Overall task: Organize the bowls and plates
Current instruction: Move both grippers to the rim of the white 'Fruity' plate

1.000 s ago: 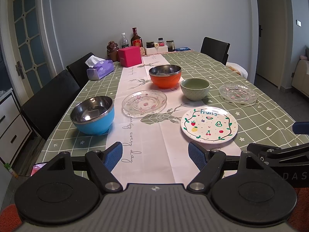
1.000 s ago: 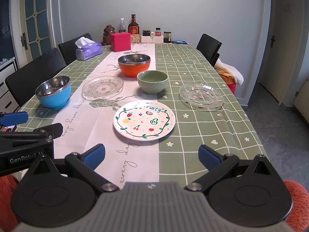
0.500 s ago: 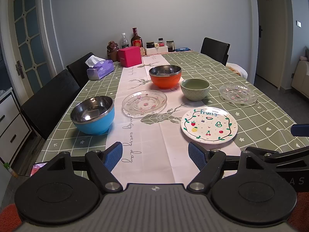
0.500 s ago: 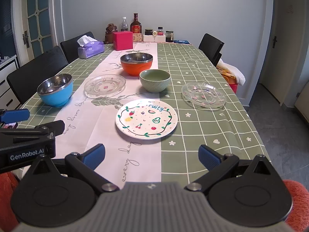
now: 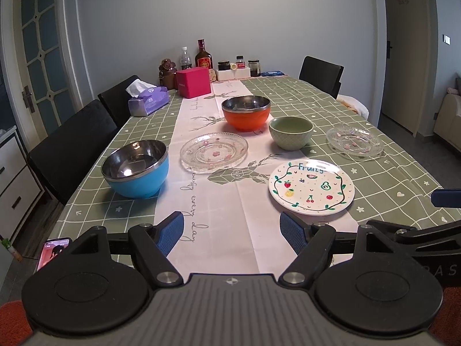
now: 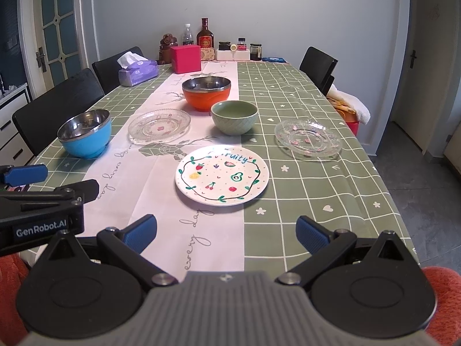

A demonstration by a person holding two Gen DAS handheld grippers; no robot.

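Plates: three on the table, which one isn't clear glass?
The white fruit-print plate, lettered "Fruity", nearest both grippers. The other two, the glass plate by the blue bowl and the glass plate at the right, are transparent.

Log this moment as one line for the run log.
phase: pre-grasp | left gripper: open, empty | right gripper: open, empty | nearest: fruit plate | bowls, plates: unstacked on table

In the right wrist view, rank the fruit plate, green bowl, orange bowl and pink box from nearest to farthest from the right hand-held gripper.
Measured from the right hand-held gripper:
1. Fruit plate, just ahead, straddling the runner's edge.
2. Green bowl, beyond the plate, slightly right.
3. Orange bowl, behind the green bowl, on the runner.
4. Pink box, far end, left of centre.
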